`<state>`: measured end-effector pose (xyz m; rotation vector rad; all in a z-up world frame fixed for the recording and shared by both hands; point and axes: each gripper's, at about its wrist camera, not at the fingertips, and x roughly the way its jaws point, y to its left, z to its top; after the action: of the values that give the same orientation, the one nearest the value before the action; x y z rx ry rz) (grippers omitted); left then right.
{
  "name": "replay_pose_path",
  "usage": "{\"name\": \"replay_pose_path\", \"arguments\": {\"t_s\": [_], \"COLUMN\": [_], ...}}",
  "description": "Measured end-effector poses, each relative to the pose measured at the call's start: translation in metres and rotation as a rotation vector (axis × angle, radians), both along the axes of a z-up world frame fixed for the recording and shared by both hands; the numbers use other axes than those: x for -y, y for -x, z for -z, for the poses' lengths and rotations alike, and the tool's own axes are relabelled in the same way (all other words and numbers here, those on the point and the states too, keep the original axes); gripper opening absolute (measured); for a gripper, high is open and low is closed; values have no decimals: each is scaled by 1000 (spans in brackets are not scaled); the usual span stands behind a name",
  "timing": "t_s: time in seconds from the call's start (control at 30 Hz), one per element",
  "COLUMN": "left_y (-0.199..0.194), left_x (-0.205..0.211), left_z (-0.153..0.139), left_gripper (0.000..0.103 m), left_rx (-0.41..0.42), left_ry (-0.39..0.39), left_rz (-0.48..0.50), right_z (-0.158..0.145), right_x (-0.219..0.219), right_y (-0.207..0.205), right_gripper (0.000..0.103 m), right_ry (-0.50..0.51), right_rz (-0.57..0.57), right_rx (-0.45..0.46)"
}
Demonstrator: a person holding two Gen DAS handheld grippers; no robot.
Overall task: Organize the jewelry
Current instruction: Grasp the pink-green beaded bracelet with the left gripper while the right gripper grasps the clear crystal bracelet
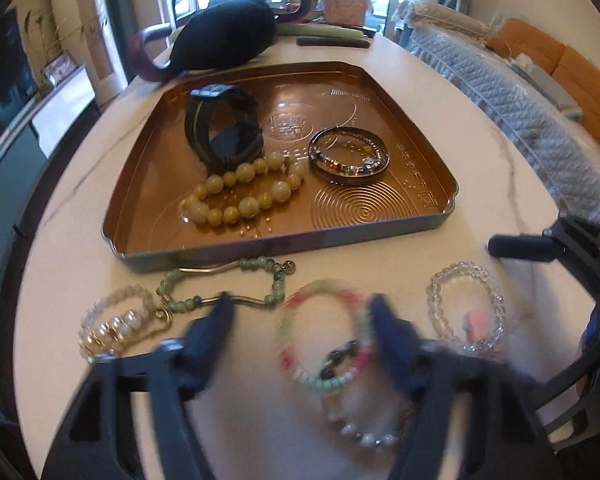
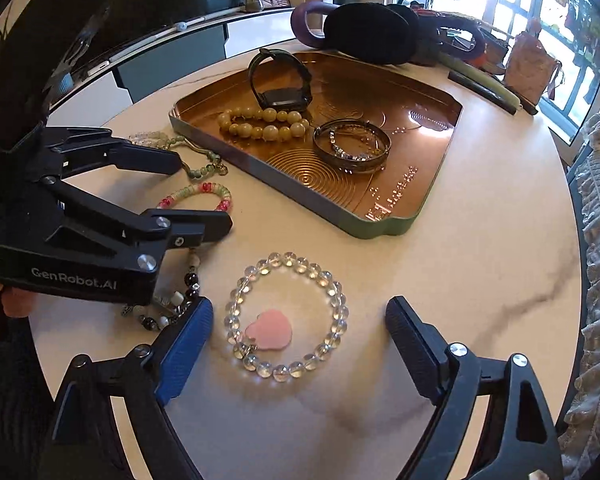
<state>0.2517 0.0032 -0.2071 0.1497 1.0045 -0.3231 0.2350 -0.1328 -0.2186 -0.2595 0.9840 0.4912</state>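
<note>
- Left tool point(image 1: 302, 316) straddles the pink-green bracelet point(image 1: 324, 344) on the tabletop point(image 2: 480, 248), half open, pads not pressing.
- Right tool point(image 2: 298, 320), wide open, empty, brackets the clear bracelet point(image 2: 288, 316).

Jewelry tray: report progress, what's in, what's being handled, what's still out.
Done: watch, yellow bead bracelet and bangle lie in the tray. In hand: nothing gripped; right gripper straddles the clear bead bracelet, left gripper around the pink-green bracelet. Left: five bracelets on the table.

A home living room; television point(image 2: 148, 4), sofa point(image 1: 500, 76), marble table point(image 2: 480, 264).
</note>
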Motion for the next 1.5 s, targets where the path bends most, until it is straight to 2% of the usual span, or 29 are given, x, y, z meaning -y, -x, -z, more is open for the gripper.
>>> {"name": "replay_pose_path", "arguments": {"t_s": [0.03,0.07,0.1,0.13,0.17,0.2,0.27,0.3,0.37,0.43,0.87,0.93,1.2,1.3,1.37,1.5], "left_y": [1,1,2,3,4,3,5,6,8,11,19,21,21,20,20,20], "left_x": [0,-1,-3,-4,-5,-5,-8,-10,-14,-17,-33,-32,-26,-27,-27,-28], "left_z": [-2,-2,-3,-3,-3,-4,-7,-10,-18,-26,-43,-44,-43,-42,-42,-45], "left_gripper": [34,21,20,19,16,15,12,7,7,7,7,7,7,7,7,7], "left_rx": [-4,-14,-25,-29,-31,-30,-31,-34,-23,-7,19,25,20,19,19,29], "left_ry": [16,29,49,57,59,62,91,113,144,162,211,208,193,192,190,197], "left_rz": [11,14,15,17,20,19,13,16,14,17,-5,-2,15,12,11,8], "right_z": [0,-1,-3,-4,-6,-7,-8,-8,-9,-15,-25,-23,-8,-7,-8,-13], "right_x": [1,1,2,3,4,5,8,10,14,17,19,14,-8,-11,-8,1], "right_y": [0,-1,0,0,-1,-2,-4,-5,-6,-6,-2,1,10,12,8,3], "right_gripper": [85,77,59,47,23,14,14,14,13,0,1,5,24,22,7,6], "right_ry": [-2,-3,-10,-11,-11,-12,-25,-29,-48,-69,-99,-108,-34,-13,-12,-51], "right_rz": [5,10,12,13,16,21,24,32,55,63,37,15,-74,-89,-65,-8], "right_rx": [3,8,17,22,25,23,10,6,2,18,40,26,0,9,0,14]}}
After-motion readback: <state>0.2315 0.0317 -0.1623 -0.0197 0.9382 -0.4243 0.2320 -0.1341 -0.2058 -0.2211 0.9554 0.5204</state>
